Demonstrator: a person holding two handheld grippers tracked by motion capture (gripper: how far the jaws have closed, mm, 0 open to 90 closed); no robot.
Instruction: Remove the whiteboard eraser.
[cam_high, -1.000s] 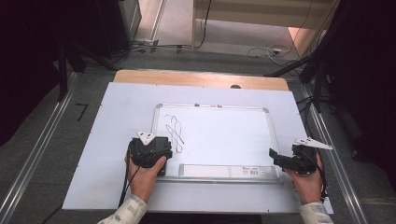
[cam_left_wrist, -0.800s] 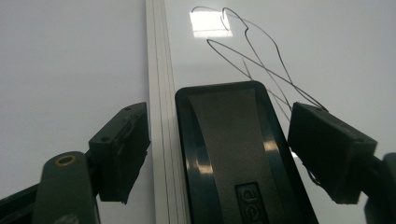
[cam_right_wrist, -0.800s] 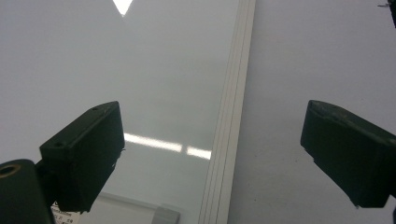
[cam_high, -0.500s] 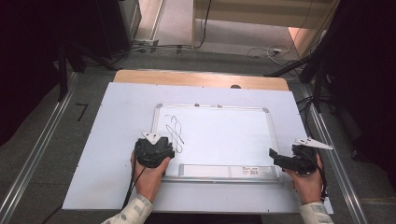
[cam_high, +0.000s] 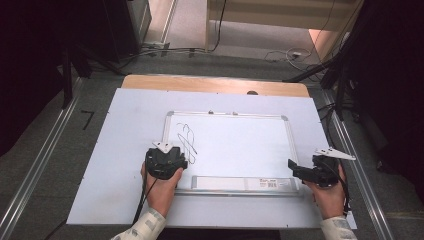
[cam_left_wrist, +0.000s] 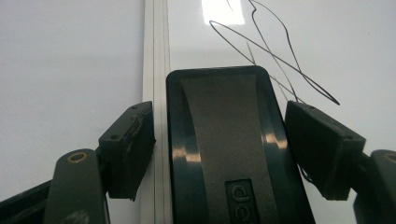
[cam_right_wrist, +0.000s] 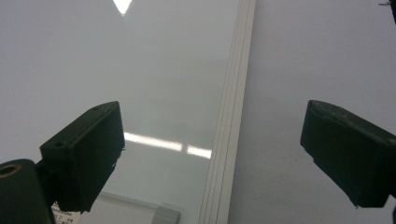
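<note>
My left tongs straddle the black eraser, which lies on the whiteboard's near-left corner just inside its frame. The jaws have just been closing on it, but a sliver of gap shows on each side, so they're not yet pressing. My right tongs hang released over the board's right frame edge, nothing between them. Beyond the eraser, black scribbles mark the board on the white worktop.

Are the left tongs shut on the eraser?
Cannot tell: the left tongs have just been closing around the eraser, but slight gaps seem to remain beside it.
</note>
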